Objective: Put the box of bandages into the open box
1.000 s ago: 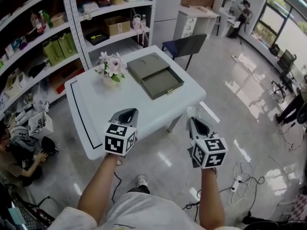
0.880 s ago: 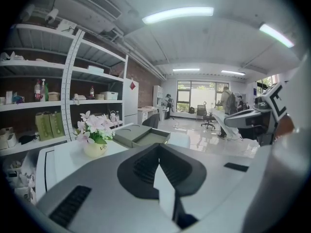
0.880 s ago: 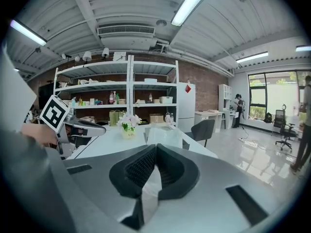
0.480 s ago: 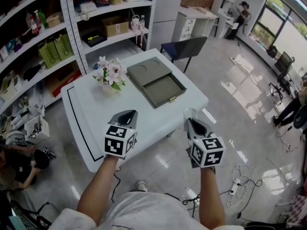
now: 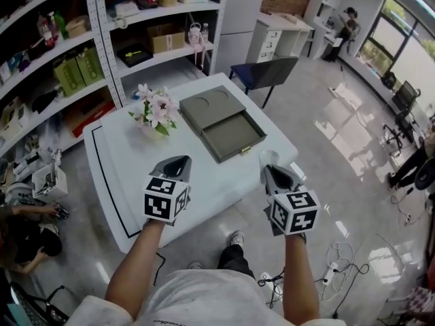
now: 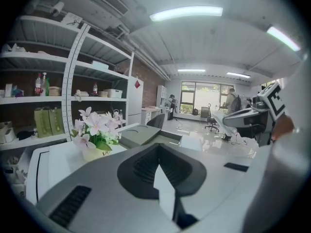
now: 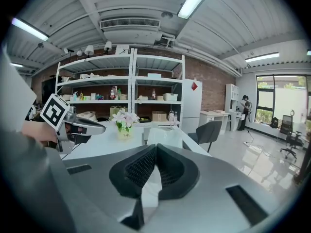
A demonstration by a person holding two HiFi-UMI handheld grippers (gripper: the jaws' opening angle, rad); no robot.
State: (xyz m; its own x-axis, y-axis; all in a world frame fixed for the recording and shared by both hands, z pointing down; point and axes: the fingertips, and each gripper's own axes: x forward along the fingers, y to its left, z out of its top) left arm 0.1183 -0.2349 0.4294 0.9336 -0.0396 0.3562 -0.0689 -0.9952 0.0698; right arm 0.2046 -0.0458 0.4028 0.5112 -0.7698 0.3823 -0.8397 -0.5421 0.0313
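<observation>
On the white table [image 5: 129, 175], an olive-grey open box [image 5: 232, 129] lies beside its lid [image 5: 211, 104]. A small white box of bandages [image 5: 270, 157] stands at the table's near right edge, just ahead of my right gripper [image 5: 272, 172]. It also shows in the right gripper view as the bandage box [image 7: 163, 136] straight beyond the jaws. My left gripper [image 5: 175, 163] hovers over the table's front edge, left of the bandage box [image 6: 197, 142]. Both grippers are shut with nothing between their jaws.
A pot of pink flowers [image 5: 155, 111] stands on the table left of the lid. Metal shelves [image 5: 102, 39] line the back left, and a dark chair [image 5: 268, 70] is behind the table. A person crouches on the floor at left [image 5: 20, 229]. Cables [image 5: 343, 263] lie at right.
The table has drawn slightly nearer and shifted in view as the person steps forward. Both grippers stay shut in about the same pose.
</observation>
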